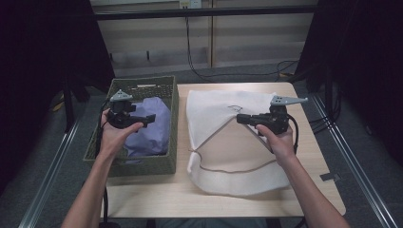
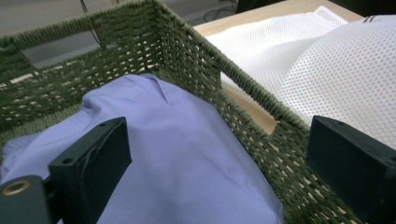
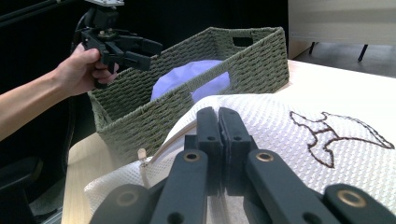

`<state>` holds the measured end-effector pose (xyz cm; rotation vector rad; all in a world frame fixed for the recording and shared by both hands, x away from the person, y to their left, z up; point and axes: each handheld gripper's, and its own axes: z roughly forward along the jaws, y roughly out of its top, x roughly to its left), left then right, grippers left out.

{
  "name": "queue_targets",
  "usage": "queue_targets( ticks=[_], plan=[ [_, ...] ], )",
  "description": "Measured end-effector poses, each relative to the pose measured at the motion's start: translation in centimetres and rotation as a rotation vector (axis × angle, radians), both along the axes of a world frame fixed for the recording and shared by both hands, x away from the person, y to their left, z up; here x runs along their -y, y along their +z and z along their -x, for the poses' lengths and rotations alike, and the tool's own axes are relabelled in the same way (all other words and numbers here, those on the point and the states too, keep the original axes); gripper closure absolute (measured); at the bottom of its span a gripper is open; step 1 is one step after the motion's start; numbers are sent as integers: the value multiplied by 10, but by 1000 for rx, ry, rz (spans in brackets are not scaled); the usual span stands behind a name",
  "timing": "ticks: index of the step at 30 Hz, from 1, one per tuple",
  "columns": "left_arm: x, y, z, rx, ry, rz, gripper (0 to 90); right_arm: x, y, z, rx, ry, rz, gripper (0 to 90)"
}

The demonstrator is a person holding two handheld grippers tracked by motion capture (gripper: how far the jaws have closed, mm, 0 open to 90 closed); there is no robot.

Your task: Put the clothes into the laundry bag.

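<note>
white mesh bag [image 1: 223, 114] edge in right gripper [image 1: 243, 118]

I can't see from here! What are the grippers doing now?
Left gripper open over lilac shirt in green basket. Right gripper shut on white mesh bag. Nothing blocking.

I see dim, soft light on the table [image 1: 304, 190], with dark corners around it. Near the basket [image 2: 196, 56], my close jaws look slightly blurred.
</note>
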<state>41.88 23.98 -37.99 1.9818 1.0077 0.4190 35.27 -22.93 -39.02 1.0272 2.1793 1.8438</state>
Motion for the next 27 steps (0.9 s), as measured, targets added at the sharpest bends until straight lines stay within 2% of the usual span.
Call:
queue_targets(
  ticks=[3,10,12,13,16,19,20,21,23,25,27],
  plan=[
    [-3,-5,-4,-16,6,-26,48,1,0,0,0,1,-4,886],
    [-13,-19,-22,-93,61,-48,40,-1,0,0,-5,2,0,886],
    [-15,-22,-25,-81,70,-40,58,-1,0,0,-8,3,3,886],
    [-20,-28,-32,-121,95,-22,49,-1,0,0,-8,5,4,885],
    [-23,-39,-41,-176,97,-52,47,-1,-2,-1,-7,8,7,886],
    [-21,-43,-43,-196,104,-50,44,-2,-2,-1,-10,5,12,886],
    [-17,-47,-44,-201,99,-112,47,-2,-2,-1,-9,10,12,885],
    [-15,-49,-44,-206,107,-148,46,-2,-2,-1,-8,9,15,885],
    [-14,-57,-47,-254,121,-150,45,-2,-2,-1,-9,6,21,885],
    [-14,-60,-50,-281,106,-175,46,-2,-2,-1,-7,5,26,884],
    [-10,-64,-50,-295,111,-172,45,-2,-2,-1,-7,5,31,885]
  ],
)
